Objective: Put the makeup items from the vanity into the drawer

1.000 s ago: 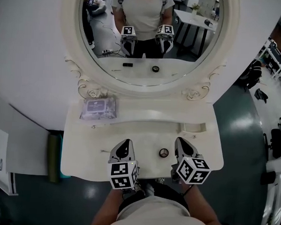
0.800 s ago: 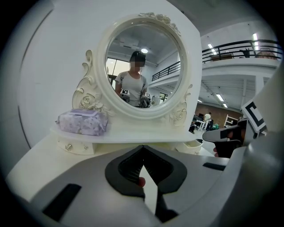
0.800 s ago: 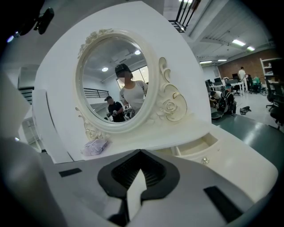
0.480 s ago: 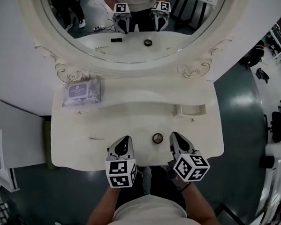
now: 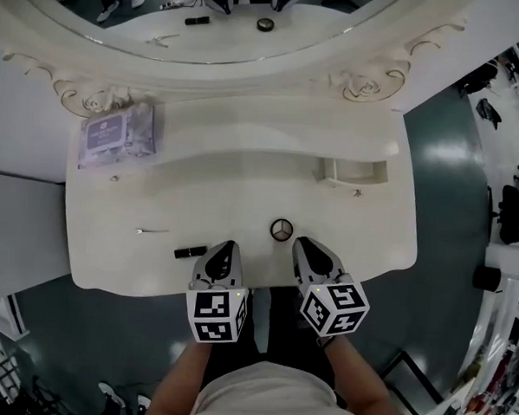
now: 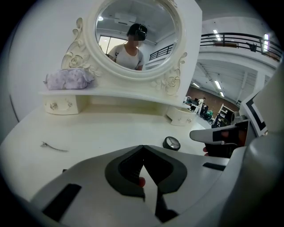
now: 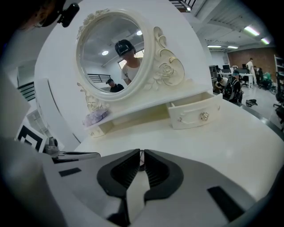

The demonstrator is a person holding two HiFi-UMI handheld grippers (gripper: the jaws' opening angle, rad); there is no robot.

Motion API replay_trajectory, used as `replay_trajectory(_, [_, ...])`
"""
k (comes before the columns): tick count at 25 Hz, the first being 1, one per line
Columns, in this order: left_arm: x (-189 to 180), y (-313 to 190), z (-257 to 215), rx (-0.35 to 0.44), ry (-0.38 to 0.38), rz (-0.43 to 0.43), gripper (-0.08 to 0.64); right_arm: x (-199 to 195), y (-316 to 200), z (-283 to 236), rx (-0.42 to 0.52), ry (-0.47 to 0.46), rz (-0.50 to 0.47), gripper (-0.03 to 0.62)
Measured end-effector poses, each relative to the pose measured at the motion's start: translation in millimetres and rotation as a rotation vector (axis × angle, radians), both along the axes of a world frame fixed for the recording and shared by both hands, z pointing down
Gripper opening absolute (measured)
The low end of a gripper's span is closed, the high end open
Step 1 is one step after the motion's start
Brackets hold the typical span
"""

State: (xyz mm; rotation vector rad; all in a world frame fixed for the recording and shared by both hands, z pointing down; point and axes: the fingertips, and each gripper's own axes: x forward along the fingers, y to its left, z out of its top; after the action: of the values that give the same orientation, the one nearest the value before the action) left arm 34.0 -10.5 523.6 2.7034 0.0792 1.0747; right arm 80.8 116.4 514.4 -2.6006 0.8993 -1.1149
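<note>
On the white vanity top lie a round black compact, a short black stick and a thin hairpin. My left gripper is at the front edge, just right of the black stick, with its jaws shut and nothing between them. The compact lies ahead and to the right of the left gripper. My right gripper is just below and right of the compact, shut and holding nothing. A small drawer stands pulled open at the back right.
A purple pack of wipes rests on the raised shelf at the back left, above a small shut drawer. The oval mirror rises behind the shelf. The open drawer's front faces the right gripper. Dark floor surrounds the table.
Both grippers have come down and back toward the table's front edge, side by side. The head view has tipped lower, bringing the black stick into sight. Both stay shut.
</note>
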Motion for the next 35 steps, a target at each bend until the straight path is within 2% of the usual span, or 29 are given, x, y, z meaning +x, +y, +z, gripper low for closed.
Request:
replay_trajectory(3, [2.9, 4.4, 6.1, -0.006, -0.001, 0.011, 0.005, -0.7, -2.9, 9.4, -0.029, -0.003, -0.031, 0.028])
replay_trajectory(6, [4.1, 6.3, 9.6, -0.012, -0.003, 0.011, 0.005, -4.7, -8.9, 15.1, -0.062, 0.001, -0.081, 0.095])
replay_trajectory(17, [14.6, -1.0, 13.2, -0.024, 0.007, -0.014, 0.005, -4.4, -23.6, 36.2, -0.213, 0.008, -0.228, 0.206])
replay_trajectory(27, [23.0, -9.6, 21.7, -0.035, 0.009, -0.047, 0.005, 0.7, -36.6, 48.9, -0.315, 0.019, -0.317, 0.219])
replay_trajectory(30, [22.9, -11.0, 22.0, -0.036, 0.007, -0.054, 0.005, 3.0, -36.1, 50.5, -0.339, 0.020, -0.315, 0.219])
replay_trajectory(35, [25.3, -12.9, 20.2, -0.031, 0.008, -0.054, 0.005, 4.0, -35.7, 51.0, -0.327, 0.010, -0.302, 0.219])
